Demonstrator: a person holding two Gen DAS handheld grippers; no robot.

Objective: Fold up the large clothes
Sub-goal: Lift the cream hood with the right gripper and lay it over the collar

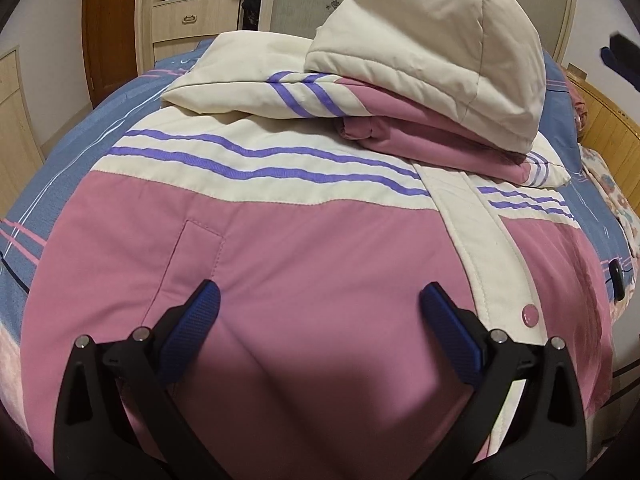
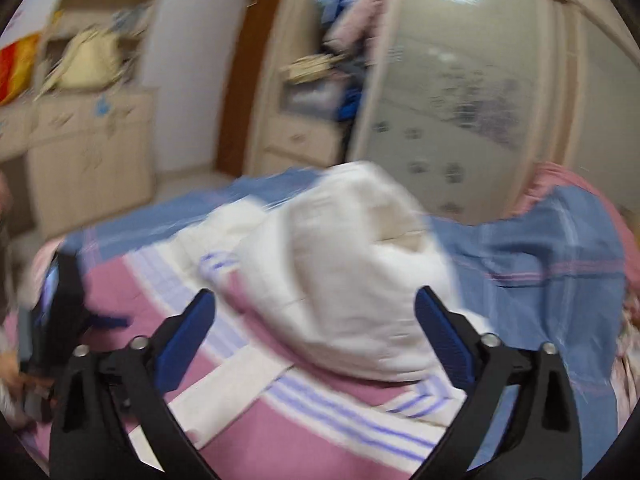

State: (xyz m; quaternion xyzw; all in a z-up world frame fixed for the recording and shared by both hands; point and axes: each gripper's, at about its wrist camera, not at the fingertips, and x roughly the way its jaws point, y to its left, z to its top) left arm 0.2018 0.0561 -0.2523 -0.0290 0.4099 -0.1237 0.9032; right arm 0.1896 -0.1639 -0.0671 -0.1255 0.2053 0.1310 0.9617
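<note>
A pink and cream hooded jacket [image 1: 280, 248] with purple stripes lies flat, front up, on the bed. Its sleeves are folded across the chest and the cream hood [image 1: 432, 52] rests on top of them. My left gripper [image 1: 320, 300] is open and empty, low over the pink lower front near a pocket seam. My right gripper [image 2: 314, 304] is open and empty, held above the jacket [image 2: 256, 364] with the hood [image 2: 340, 264] between its fingers in a blurred view. The left gripper's dark body [image 2: 64, 312] shows at the left there.
The bed has a blue plaid sheet [image 1: 60, 160]. A wooden headboard [image 1: 612, 132] and floral pillow are at the right. A wardrobe with drawers [image 1: 188, 20] and frosted sliding doors [image 2: 460, 92] stands beyond the bed. A small black object [image 1: 618, 280] lies on the sheet at the right.
</note>
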